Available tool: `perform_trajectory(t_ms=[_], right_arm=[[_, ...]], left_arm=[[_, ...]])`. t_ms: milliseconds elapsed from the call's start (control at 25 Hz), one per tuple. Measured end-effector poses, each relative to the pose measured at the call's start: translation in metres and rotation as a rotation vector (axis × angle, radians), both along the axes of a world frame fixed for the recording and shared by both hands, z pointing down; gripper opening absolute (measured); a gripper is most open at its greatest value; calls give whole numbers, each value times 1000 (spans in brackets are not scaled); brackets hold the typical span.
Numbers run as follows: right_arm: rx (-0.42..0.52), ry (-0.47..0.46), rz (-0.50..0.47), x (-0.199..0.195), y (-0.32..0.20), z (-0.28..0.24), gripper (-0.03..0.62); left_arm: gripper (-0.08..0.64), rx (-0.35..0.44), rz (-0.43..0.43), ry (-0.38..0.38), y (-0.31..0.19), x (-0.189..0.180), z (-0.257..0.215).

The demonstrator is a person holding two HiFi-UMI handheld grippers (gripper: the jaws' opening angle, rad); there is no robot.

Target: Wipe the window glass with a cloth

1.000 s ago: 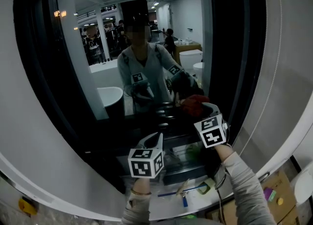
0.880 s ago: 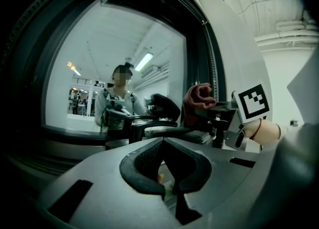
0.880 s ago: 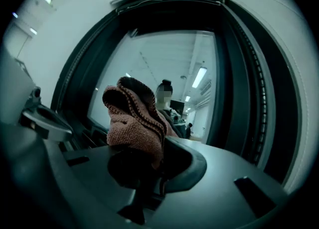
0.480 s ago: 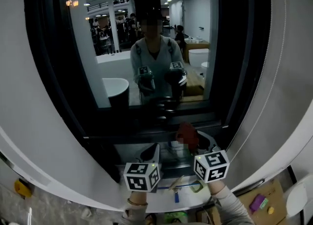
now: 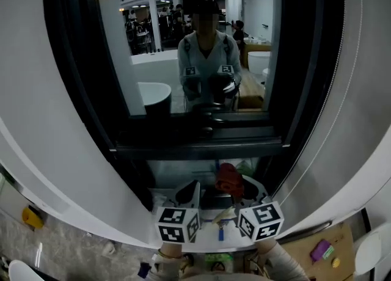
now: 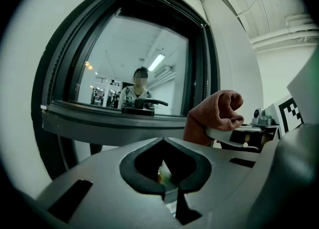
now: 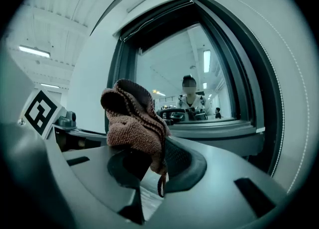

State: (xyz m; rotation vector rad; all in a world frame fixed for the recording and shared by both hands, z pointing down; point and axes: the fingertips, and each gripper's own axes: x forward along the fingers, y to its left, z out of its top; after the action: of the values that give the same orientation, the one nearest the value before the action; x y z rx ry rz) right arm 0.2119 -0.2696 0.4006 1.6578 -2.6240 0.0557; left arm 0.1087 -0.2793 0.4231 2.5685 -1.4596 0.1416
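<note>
The right hand-held gripper (image 7: 149,166) has its jaws closed on a bunched reddish-brown terry cloth (image 7: 134,118). Most of the cloth stands above the jaws and a loose end hangs below them. Just to its left, the left hand-held gripper (image 6: 167,173) has its jaws closed together and holds nothing. Both sit low and near, below the dark window frame (image 5: 201,148). The cloth is apart from the large reflective window glass (image 5: 201,47), which lies farther off and higher. Likely risks: the cloth is pinched only at a fold, so rubbing could drag it out of the jaws. A hard jaw tip might meet the glass beside the wad and mark it. The left hand-held gripper is close enough to knock the right one.
</note>
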Motion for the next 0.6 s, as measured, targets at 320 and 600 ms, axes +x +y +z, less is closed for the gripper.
perform_trajectory(t_ms=[320, 600], right_arm=[[-31, -24, -8, 1, 10, 17, 43], [-7, -24, -4, 3, 8, 12, 43]], left_arm=[[3, 5, -17, 6, 11, -7, 7], [3, 21, -7, 8, 3, -3, 5]])
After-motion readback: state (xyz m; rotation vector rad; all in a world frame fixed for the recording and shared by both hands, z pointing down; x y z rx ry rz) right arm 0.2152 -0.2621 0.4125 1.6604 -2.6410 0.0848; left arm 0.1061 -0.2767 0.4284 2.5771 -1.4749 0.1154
